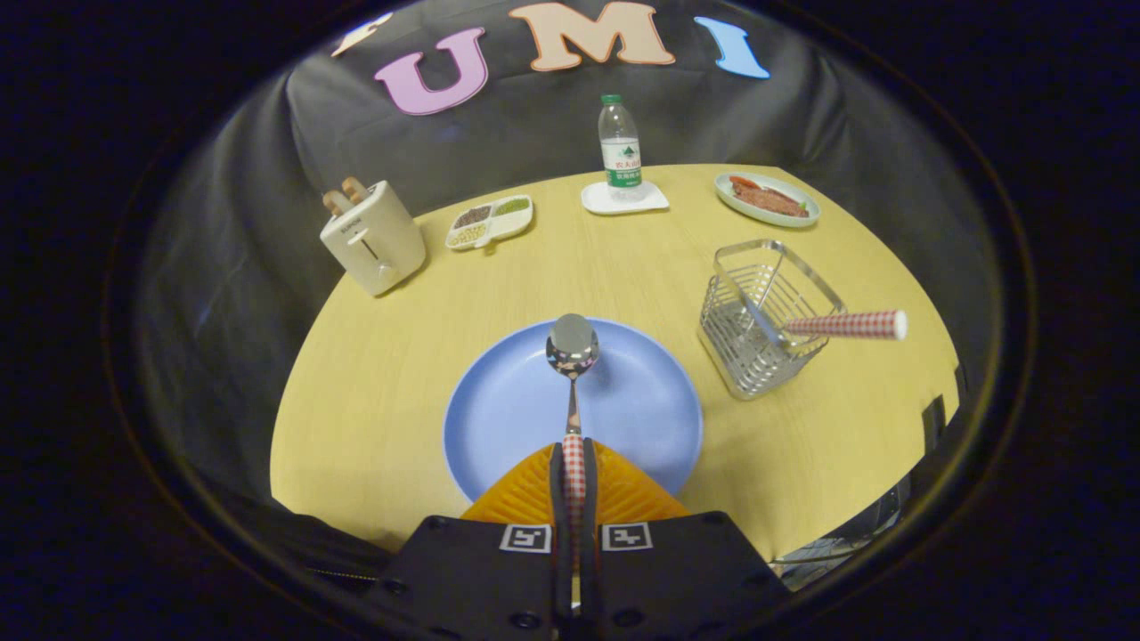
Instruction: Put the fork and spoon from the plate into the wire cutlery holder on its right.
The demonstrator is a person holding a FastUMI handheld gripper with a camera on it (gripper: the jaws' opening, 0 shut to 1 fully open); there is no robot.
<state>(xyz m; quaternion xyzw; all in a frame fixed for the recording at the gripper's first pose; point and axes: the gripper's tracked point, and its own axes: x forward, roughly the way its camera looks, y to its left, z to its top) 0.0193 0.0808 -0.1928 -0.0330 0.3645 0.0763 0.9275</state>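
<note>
spoon (572, 345): polished metal bowl, mirror-glossy, checked-pattern handle pinched between both fingers of the tongs (574, 467) | fork (842, 325): same checked handle | wire cutlery holder (764, 316): shiny metal mesh | plate (570, 409): smooth, satin | table (401, 356): pale wood grain, matt | bottle (620, 150): clear plastic | wall (249, 223): matt cloth

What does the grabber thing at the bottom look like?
The hand-held gripper has a wide black body with screw holes. On top sit two small square black-and-white markers, one on each side. Its two fingers have ridged, wedge-shaped pads that meet in a narrow slit.

Black gripper (574, 463) body bears two square markers.
</note>
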